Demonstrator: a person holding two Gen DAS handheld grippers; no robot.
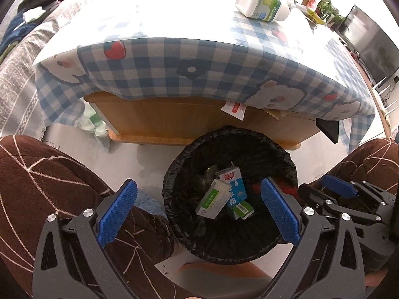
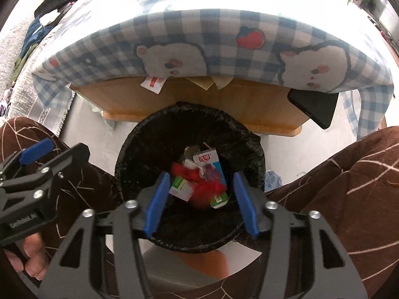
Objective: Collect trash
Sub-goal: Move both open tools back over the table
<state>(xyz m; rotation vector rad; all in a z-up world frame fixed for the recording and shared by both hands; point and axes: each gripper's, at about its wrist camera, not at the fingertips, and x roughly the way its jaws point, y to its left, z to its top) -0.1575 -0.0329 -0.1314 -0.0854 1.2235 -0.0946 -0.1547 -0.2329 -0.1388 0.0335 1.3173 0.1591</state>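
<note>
Hovering above a round bin (image 2: 249, 147) lined with crinkly black plastic: both grippers, left gripper (image 1: 199, 211) spread wide and empty, right gripper (image 2: 199, 199) parted with nothing pinched. Lying inside: a blurred red wrapper (image 2: 204, 186), a blue-and-white milk carton (image 1: 233, 184), a green-striped white box (image 1: 213, 199). Far on the checked tablecloth (image 1: 162, 57), a white bottle (image 1: 261, 5) on its side.

The right hand-held gripper (image 2: 199, 200) points down over the black-lined trash bin (image 2: 129, 149), its blue pads apart with nothing pressed between them. Below lie a blurred red wrapper (image 2: 204, 190), a milk carton (image 2: 207, 159) and small green-and-white boxes (image 2: 180, 186).
</note>
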